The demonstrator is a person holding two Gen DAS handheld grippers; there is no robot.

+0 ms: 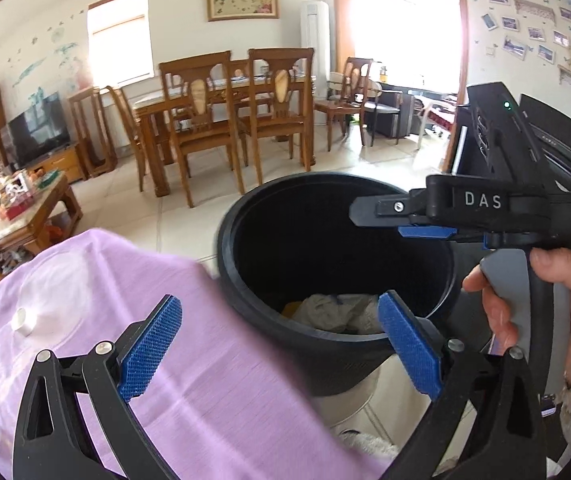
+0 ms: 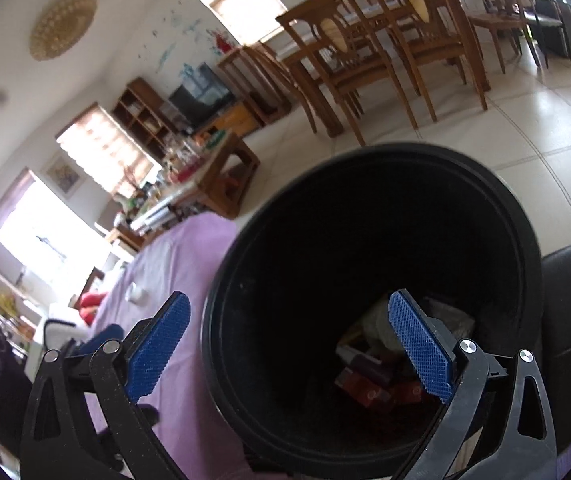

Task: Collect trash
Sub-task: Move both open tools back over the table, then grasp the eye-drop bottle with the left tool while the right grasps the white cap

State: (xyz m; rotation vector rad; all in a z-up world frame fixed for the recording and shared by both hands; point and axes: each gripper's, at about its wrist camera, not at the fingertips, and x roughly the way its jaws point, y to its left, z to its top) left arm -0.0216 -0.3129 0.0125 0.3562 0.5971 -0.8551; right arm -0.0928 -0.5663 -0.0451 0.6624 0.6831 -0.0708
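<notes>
Jaws spread wide and empty on left gripper [image 1: 281, 344] and right gripper [image 2: 289, 344], both over black bin [image 1: 241, 280]. Risk: bin sits off the edge of purple cloth [image 1: 189, 380]; a bump from either could tip it. White cap [image 1: 23, 321] on cloth looks uncollected.

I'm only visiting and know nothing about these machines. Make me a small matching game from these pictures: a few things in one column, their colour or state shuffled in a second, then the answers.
Things:
1. cloth
2. bin
3. left tongs
4. bottle cap

Colour or state:
A. black, with crumpled trash at the bottom
B. white, lying on the cloth
C. wide open, nothing between the blue pads
D. lilac, spread beside the bin

Pairs: 1-D, 2-A, 3-C, 4-B
</notes>
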